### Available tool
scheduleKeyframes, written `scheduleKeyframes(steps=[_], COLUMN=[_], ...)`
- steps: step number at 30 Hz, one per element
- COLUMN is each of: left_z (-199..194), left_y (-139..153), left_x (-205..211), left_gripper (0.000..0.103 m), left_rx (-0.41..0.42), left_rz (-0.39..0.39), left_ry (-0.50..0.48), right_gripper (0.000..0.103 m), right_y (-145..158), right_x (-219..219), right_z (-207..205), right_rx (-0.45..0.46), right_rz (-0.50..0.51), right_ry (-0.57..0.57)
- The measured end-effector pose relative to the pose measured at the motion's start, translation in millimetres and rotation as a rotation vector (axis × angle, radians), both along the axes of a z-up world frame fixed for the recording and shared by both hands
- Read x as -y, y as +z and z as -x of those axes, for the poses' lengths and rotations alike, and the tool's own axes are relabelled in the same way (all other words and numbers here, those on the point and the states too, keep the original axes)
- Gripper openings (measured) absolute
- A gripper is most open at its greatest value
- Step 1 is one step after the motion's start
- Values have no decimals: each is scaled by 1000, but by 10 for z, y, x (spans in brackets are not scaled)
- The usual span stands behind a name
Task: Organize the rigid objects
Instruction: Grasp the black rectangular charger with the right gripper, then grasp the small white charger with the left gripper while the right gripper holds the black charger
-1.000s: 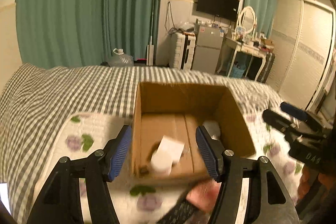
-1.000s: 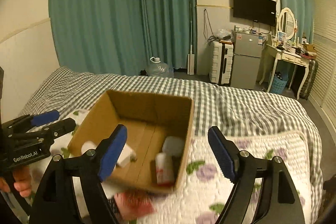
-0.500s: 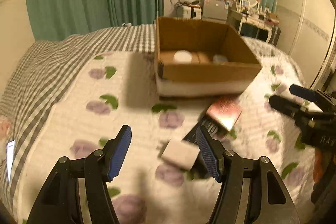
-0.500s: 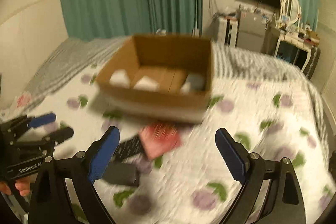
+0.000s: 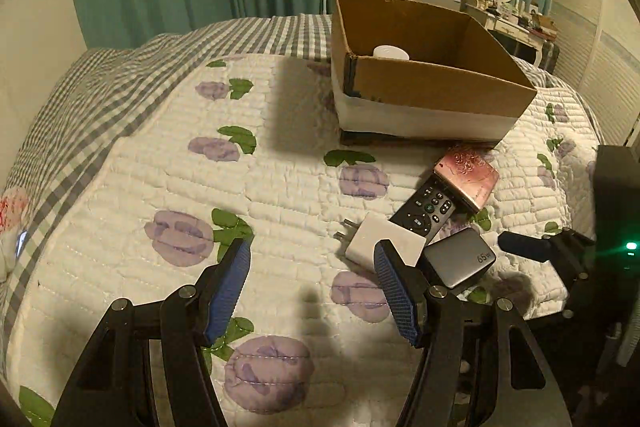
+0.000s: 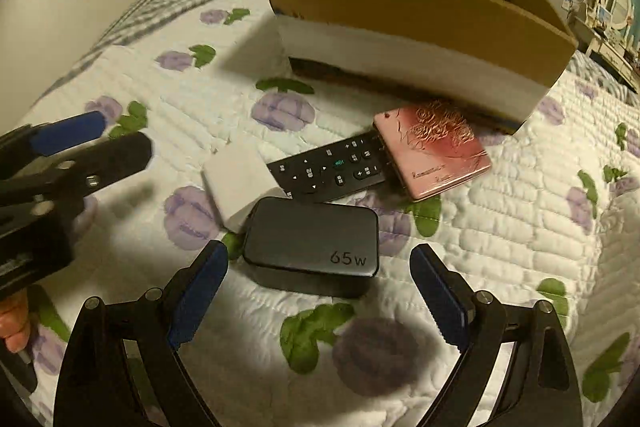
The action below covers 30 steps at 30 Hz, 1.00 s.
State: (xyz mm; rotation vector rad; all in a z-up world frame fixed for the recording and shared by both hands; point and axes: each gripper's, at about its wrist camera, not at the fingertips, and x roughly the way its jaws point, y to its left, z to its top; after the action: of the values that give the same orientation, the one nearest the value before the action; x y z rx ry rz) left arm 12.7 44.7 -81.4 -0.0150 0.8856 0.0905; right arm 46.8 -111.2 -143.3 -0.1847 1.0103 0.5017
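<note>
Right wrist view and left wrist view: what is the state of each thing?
Brown cardboard box: open, upright.
Dark grey 65W charger: lying flat, ungripped.
White plug adapter: lying flat.
Black remote control: face up, end under pink case.
Pink patterned case: closed.
Left gripper: open.
Right gripper: open.

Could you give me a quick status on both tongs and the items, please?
Both tongs open, empty. Right tongs lined up on grey charger; left tongs near white charger. Remote under pink case. Box path clear.

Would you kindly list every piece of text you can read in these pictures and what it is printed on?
"65w": on the dark grey rectangular charger block, at its corner.
Gold script on the pink metallic case: too blurred to read.
Symbols on the black remote control buttons: too small to read.
White plug adapter, brown cardboard box: no text visible.
</note>
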Motion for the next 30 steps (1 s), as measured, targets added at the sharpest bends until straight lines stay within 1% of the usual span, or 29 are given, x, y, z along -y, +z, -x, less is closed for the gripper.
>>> scheduleKeyframes(steps=[2, 3, 4, 5, 9, 12, 16, 20, 21, 23, 25, 30], left_z=[-4, -9, -15, -20, -45, -73, -129, -195, -218, -260, -298, -378], left_y=[-6, -14, -24, -32, -54, -51, -32, -60, -93, -161, -256, -428], left_x=[0, 4, 8, 14, 39, 66, 207, 442, 510, 593, 640, 589], left_gripper=[67, 67, 67, 67, 67, 67, 67, 67, 67, 67, 67, 67], left_rx=[-4, -7, -12, -16, -26, -33, -31, -27, -30, -48, -71, -110], left_rz=[1, 0, -2, -5, -12, -8, -15, -11, -23, -56, -89, -104], left_ry=[3, 2, 2, 2, -3, -7, -34, -109, -133, -150, -153, -123], right_gripper=[78, 76, 70, 69, 68, 68, 68, 68, 68, 68, 68, 68], right_y=[-26, -36, -53, -45, 52, 223, 511, 697, 722, 718, 673, 574], right_x=[-11, -20, -23, -25, 78, 264, 636, 1060, 1127, 1311, 1383, 1230], right_z=[-25, -37, -39, -39, -11, -19, -148, -348, -387, -441, -470, -458], right_rx=[-16, -23, -33, -34, -32, 2, 89, 148, 153, 133, 102, 85], right_rz=[-9, -10, -15, -16, -46, -63, -73, -64, -65, -97, -119, -117], right_ry=[8, 13, 22, 23, 19, -4, -89, -206, -232, -285, -300, -245])
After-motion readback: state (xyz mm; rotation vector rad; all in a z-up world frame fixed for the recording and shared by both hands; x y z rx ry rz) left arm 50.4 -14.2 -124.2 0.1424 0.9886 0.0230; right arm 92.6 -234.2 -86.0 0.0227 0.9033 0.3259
